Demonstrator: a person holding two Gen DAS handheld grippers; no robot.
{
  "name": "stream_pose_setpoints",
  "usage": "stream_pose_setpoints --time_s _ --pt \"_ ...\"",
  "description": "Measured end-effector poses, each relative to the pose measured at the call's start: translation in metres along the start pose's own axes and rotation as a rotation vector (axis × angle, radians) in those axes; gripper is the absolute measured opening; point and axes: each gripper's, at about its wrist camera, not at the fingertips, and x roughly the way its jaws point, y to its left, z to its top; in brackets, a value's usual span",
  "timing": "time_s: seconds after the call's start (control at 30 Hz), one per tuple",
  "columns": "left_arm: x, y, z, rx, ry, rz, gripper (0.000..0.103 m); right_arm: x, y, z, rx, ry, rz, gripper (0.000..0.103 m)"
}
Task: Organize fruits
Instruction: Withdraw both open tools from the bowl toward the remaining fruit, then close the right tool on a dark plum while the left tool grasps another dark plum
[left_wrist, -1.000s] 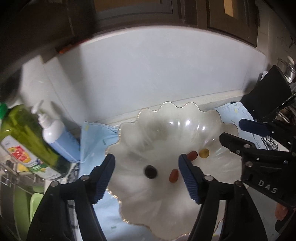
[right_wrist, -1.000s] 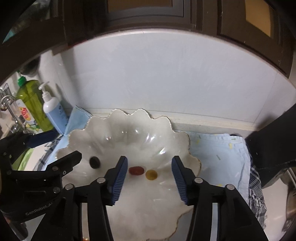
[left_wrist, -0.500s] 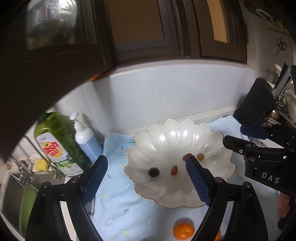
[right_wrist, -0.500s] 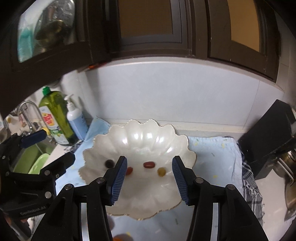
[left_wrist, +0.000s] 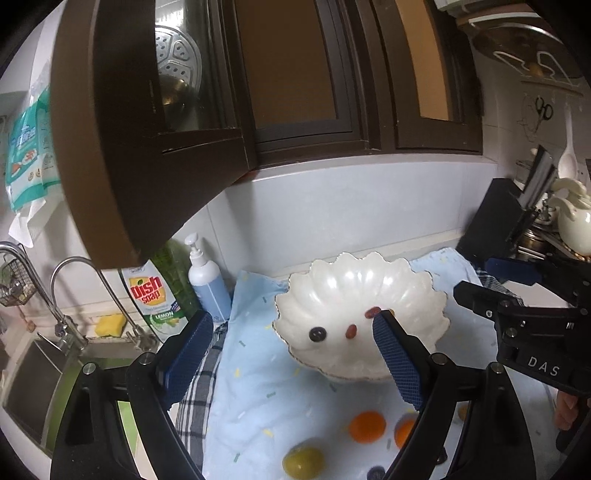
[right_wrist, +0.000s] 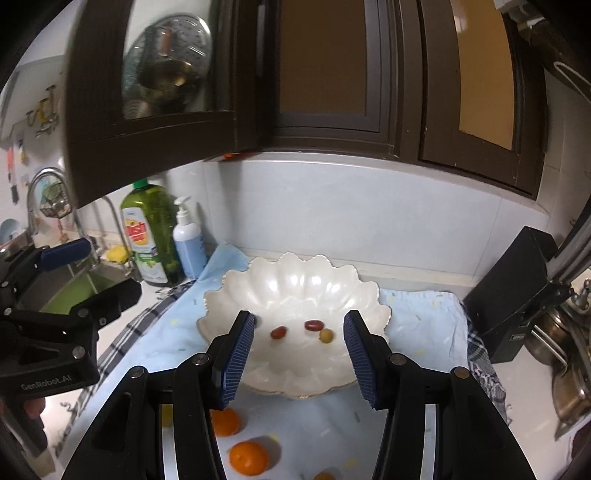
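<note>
You have pulled both grippers up and back from the bowl (right_wrist: 295, 291). A second ago each camera was close over it; now the whole counter shows. Your left gripper (left_wrist: 293, 347) and right gripper (right_wrist: 299, 345) both hang wide open and empty, above the bowl's near edge.

The bowl sits on a blue cloth (right_wrist: 417, 325) against the wall. It holds four small fruits: a dark grape (left_wrist: 318, 334), a red grape (right_wrist: 278, 332), a second red grape (right_wrist: 314, 325) and a green grape (right_wrist: 325, 335) touching that one.

The wider view shows what is left. On the cloth, in front of the bowl, lie an orange (right_wrist: 248, 458), a second orange (right_wrist: 225, 421) partly hidden by your right gripper's finger, and a yellow-green fruit (left_wrist: 303, 461). Smaller fruits show at the bottom edge, too cut off to name.

The task looks partly done. Next, probably, you lower one gripper to a loose fruit.
</note>
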Motion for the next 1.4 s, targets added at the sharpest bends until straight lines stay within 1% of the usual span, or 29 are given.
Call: stream_pose_setpoints --time_s 0.07,0.23,0.33,0.5,0.57,0.7,0.87,1.07,1.27,1.4 --pt "-0.008 0.000 -0.006 0.001 -0.003 -0.008 0.089 -0.007 0.003 -0.004 -0.002 -0.008 0.003 0.052" --pt "-0.025 0.000 -0.019 -0.006 -0.010 0.009 0.089 -0.020 0.012 -0.015 -0.018 -0.010 0.009 0.052" --pt "-0.034 0.000 -0.029 -0.008 -0.009 0.014 0.089 -0.025 0.015 -0.023 -0.012 0.007 0.021 0.052" --pt "-0.046 -0.003 -0.049 -0.003 -0.007 -0.012 0.089 -0.034 0.019 -0.040 0.006 0.037 0.037 0.052" --pt "-0.049 -0.004 -0.057 0.003 0.002 -0.009 0.089 -0.036 0.020 -0.048 0.010 0.049 0.035 0.052" --pt "-0.050 -0.006 -0.072 -0.007 0.032 -0.024 0.089 -0.039 0.025 -0.062 0.008 0.073 0.039 0.052" --pt "-0.050 -0.010 -0.087 -0.030 0.072 -0.042 0.089 -0.038 0.024 -0.079 0.026 0.111 0.071 0.052" --pt "-0.045 -0.019 -0.104 -0.030 0.113 -0.063 0.089 -0.036 0.021 -0.099 0.039 0.144 0.067 0.052" --pt "-0.032 -0.026 -0.117 -0.048 0.174 -0.081 0.088 -0.029 0.017 -0.115 0.047 0.183 0.066 0.052" --pt "-0.021 -0.030 -0.124 -0.042 0.213 -0.083 0.087 -0.023 0.015 -0.124 0.058 0.212 0.069 0.052"
